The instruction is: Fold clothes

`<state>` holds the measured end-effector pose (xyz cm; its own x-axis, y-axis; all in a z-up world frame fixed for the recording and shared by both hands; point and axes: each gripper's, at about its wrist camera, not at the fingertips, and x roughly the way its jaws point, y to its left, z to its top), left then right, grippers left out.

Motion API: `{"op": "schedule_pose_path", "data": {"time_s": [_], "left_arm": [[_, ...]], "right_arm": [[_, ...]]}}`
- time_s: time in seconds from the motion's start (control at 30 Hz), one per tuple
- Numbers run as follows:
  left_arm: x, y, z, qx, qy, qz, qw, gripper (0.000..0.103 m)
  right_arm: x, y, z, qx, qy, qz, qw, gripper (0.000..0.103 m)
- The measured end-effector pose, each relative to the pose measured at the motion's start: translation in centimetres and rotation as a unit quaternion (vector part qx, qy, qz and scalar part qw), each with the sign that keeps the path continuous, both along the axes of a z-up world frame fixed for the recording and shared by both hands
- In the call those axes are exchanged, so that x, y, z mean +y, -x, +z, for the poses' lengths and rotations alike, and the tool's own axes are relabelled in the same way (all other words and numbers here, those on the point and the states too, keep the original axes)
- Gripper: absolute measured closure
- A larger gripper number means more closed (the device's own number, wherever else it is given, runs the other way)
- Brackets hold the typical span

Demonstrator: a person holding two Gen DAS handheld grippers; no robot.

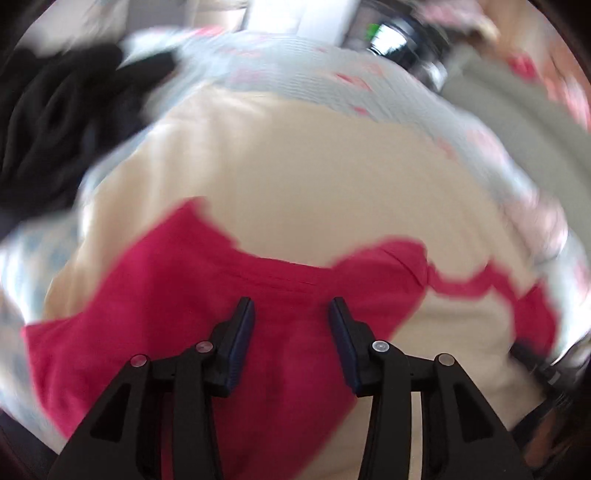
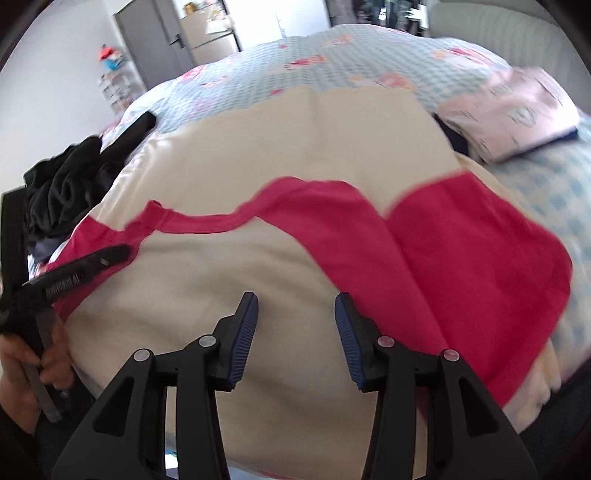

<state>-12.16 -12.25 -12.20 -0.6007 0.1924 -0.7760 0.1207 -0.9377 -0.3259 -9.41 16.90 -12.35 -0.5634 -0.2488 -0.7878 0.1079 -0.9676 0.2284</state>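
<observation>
A red garment (image 2: pixel 461 236) lies spread on a cream cloth (image 2: pixel 295 155) over the bed. It also shows in the left wrist view (image 1: pixel 184 295), blurred. My left gripper (image 1: pixel 291 310) is open and empty, just above the red garment. It also shows at the left of the right wrist view (image 2: pixel 107 258), by the garment's left end. My right gripper (image 2: pixel 295 304) is open and empty over the cream cloth, just left of the garment's right part.
A blue checked bedsheet (image 2: pixel 258 77) lies under the cream cloth. A pile of black clothes (image 2: pixel 66 184) sits at the left. A folded pink garment (image 2: pixel 517 110) lies at the far right. A grey headboard (image 2: pixel 517 33) and a door (image 2: pixel 155 40) stand beyond.
</observation>
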Motion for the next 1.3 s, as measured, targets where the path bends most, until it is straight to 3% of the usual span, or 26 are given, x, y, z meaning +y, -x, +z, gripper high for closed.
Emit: {"op": "schedule_pose_path", "data": {"time_s": [0.1, 0.2, 0.37, 0.43, 0.57, 0.67, 0.8, 0.93, 1.0, 1.1, 1.2, 1.3], "left_arm": [[0.0, -1.6, 1.6, 0.035, -0.012, 0.012, 0.9992, 0.058], [4.6, -3.3, 2.9, 0.056, -0.002, -0.045, 0.9974, 0.056], [8.4, -5.7, 1.7, 0.027, 0.095, -0.041, 0.9943, 0.056], [6.3, -6.6, 0.7, 0.001, 0.074, -0.027, 0.9969, 0.057], [3.0, -7.5, 1.0, 0.014, 0.009, -0.008, 0.9998, 0.063], [1.2, -8.4, 1.8, 0.028, -0.009, 0.012, 0.9995, 0.063], [2.0, -11.7, 3.1, 0.014, 0.029, 0.046, 0.9984, 0.062], [2.3, -14.2, 1.4, -0.018, 0.013, 0.076, 0.9969, 0.062], [1.1, -14.1, 1.1, -0.024, 0.006, 0.103, 0.9943, 0.062], [-0.6, -14.4, 1.2, -0.025, 0.015, 0.151, 0.9881, 0.062], [-1.3, -14.9, 1.2, -0.016, 0.0, 0.167, 0.9858, 0.062], [-0.3, -14.5, 1.4, -0.009, 0.029, 0.16, 0.9867, 0.062]], "right_arm": [[0.7, -1.0, 1.3, 0.015, 0.028, -0.025, 0.999, 0.056], [-1.5, -2.2, 2.0, 0.019, 0.059, 0.015, 0.998, 0.052], [-3.4, -3.4, 0.4, -0.004, 0.022, 0.046, 0.999, 0.052], [-2.2, -3.8, -0.1, -0.008, 0.017, 0.036, 0.999, 0.052], [1.6, -4.5, -0.7, -0.008, 0.018, 0.004, 1.0, 0.056], [4.1, -5.7, -0.5, -0.005, 0.033, -0.018, 0.999, 0.059], [5.3, -8.6, 1.0, 0.005, 0.042, -0.046, 0.998, 0.055], [4.4, -10.6, -0.4, -0.016, 0.057, -0.039, 0.997, 0.052], [4.3, -10.1, -1.2, -0.038, 0.052, -0.036, 0.997, 0.052], [5.4, -10.0, -1.2, -0.035, 0.059, -0.063, 0.996, 0.052], [6.6, -10.1, -1.1, -0.03, 0.082, -0.085, 0.993, 0.052], [7.5, -10.1, -1.0, -0.023, 0.09, -0.102, 0.99, 0.052]]}}
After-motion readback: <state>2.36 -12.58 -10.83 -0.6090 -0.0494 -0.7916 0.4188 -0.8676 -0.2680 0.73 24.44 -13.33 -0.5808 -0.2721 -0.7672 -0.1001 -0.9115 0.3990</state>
